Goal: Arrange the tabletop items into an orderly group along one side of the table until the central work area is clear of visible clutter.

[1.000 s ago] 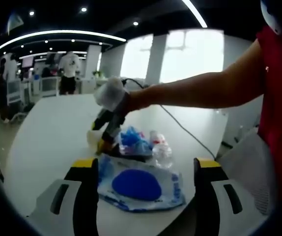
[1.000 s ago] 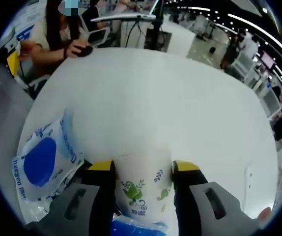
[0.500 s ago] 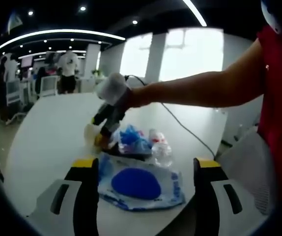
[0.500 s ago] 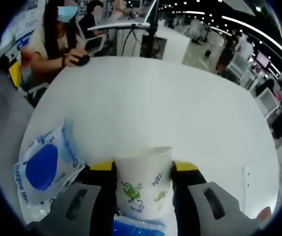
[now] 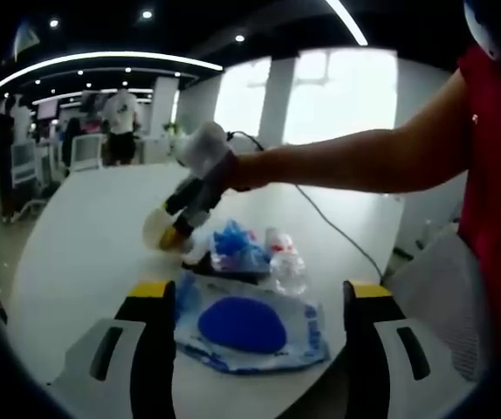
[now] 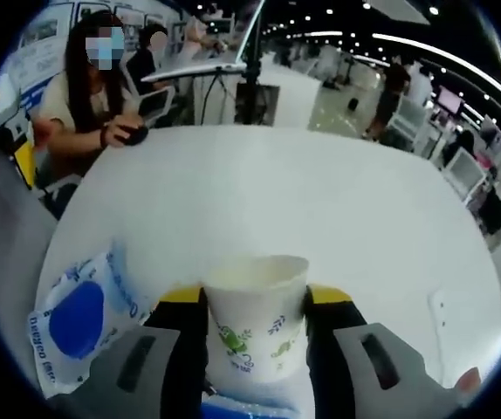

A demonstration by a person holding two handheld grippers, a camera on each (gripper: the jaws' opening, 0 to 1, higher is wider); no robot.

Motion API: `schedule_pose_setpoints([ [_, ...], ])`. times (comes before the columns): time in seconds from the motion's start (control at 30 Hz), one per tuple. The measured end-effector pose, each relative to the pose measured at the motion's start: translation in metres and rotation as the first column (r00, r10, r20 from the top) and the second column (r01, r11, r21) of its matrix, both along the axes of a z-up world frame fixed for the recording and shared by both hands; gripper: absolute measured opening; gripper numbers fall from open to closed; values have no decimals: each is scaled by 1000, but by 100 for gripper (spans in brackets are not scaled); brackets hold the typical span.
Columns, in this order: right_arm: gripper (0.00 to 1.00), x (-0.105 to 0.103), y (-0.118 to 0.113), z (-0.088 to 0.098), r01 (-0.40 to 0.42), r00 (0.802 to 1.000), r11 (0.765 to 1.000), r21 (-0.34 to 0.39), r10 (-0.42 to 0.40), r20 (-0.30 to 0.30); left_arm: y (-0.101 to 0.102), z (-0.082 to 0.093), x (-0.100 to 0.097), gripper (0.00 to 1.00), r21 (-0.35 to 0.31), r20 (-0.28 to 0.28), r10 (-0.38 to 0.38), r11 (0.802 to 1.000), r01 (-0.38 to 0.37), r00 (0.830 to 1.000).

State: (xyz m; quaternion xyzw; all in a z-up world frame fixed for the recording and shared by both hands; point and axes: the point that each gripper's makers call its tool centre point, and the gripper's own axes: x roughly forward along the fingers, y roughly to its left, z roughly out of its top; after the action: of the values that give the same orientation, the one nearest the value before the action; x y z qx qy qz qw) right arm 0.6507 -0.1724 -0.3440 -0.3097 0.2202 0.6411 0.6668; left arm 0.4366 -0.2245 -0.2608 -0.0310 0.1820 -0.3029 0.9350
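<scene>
Now the right gripper (image 6: 255,301) pinches a paper cup (image 6: 255,323); the left gripper (image 5: 259,301) stands spread around a blue-white packet (image 5: 250,325) at 6 o'clock.

- The left gripper (image 5: 257,301) has two broad grey jaws, each capped with a yellow tip and cut with a dark slot.
- The right gripper (image 6: 255,301) is built alike: grey jaws, yellow tips, dark slots.
- A thin dark cable (image 5: 333,229) trails from the right gripper.
- The person wears a red top (image 5: 497,166), forearm bare.
</scene>
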Motion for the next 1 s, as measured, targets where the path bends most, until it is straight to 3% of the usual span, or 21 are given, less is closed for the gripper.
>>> schedule_pose_setpoints([
  [0.37, 43, 8, 14, 5, 54, 998, 994, 99, -52, -23, 1, 0, 0, 76, -1, -3, 6, 1000, -6, 1000],
  [0.57, 43, 11, 25, 9, 135, 986, 969, 207, -109, -130, 1, -1, 0, 75, -1, -8, 9, 1000, -9, 1000],
  [0.7, 43, 16, 24, 6, 141, 987, 969, 203, -121, -108, 1, -2, 0, 75, 1, -11, 8, 1000, -8, 1000],
  [0.8, 43, 16, 25, 4, 158, 981, 962, 221, -129, -142, 1, -3, 0, 75, 4, -14, 6, 1000, -6, 1000],
  [1.0, 43, 12, 28, 4, 136, 986, 957, 256, -104, -134, 1, -4, 0, 74, 4, -20, 7, 1000, -7, 1000],
])
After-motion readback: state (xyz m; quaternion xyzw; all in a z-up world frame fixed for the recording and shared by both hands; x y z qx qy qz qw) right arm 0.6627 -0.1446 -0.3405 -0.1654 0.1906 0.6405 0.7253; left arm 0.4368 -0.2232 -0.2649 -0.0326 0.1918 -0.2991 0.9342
